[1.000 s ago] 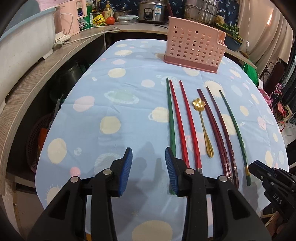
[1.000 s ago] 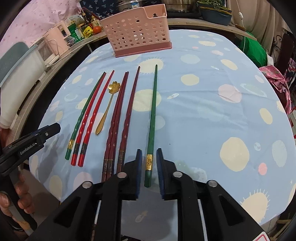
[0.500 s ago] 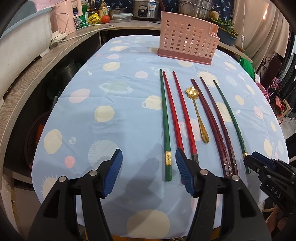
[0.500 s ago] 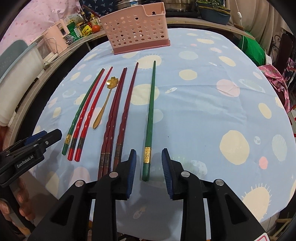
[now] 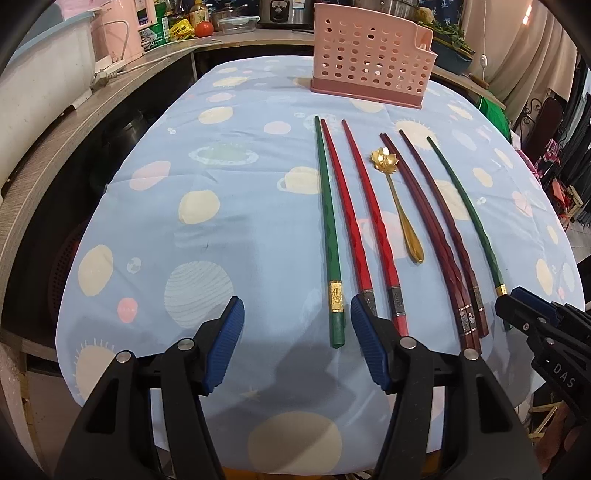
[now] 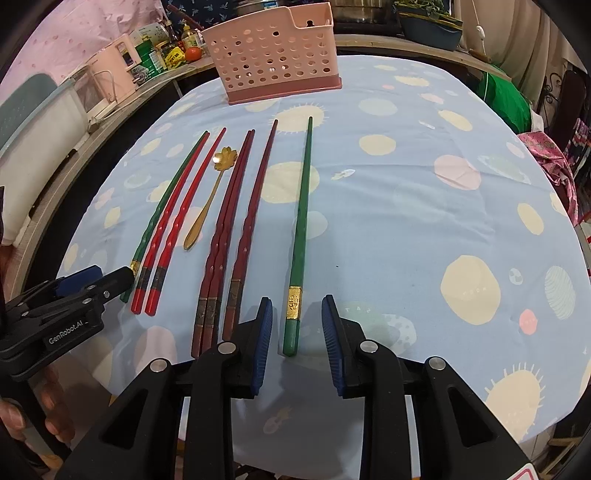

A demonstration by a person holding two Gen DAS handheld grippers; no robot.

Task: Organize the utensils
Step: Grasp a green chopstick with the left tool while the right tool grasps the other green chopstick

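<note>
Several chopsticks and a gold flower-bowled spoon (image 5: 399, 205) lie side by side on a blue spotted tablecloth. From the left: a green chopstick (image 5: 328, 229), two red ones (image 5: 354, 221), the spoon, several dark red ones (image 5: 439, 236), another green one (image 6: 301, 229). A pink perforated utensil holder (image 5: 371, 61) stands at the far end, also in the right wrist view (image 6: 275, 53). My left gripper (image 5: 295, 332) is open, its near end of the left green chopstick between the jaws. My right gripper (image 6: 296, 332) is open around the right green chopstick's end.
A wooden counter (image 5: 62, 147) curves along the left with a pink appliance (image 5: 118, 31), bottles, a tomato and pots at the back. The tablecloth's near edge (image 5: 258, 424) hangs just under the grippers. Green and pink cloth (image 6: 509, 103) lies off the table's right side.
Both grippers have drawn back toward the near edge and opened wider. The right gripper's jaws have widened around the right green chopstick, which lies still on the cloth.
</note>
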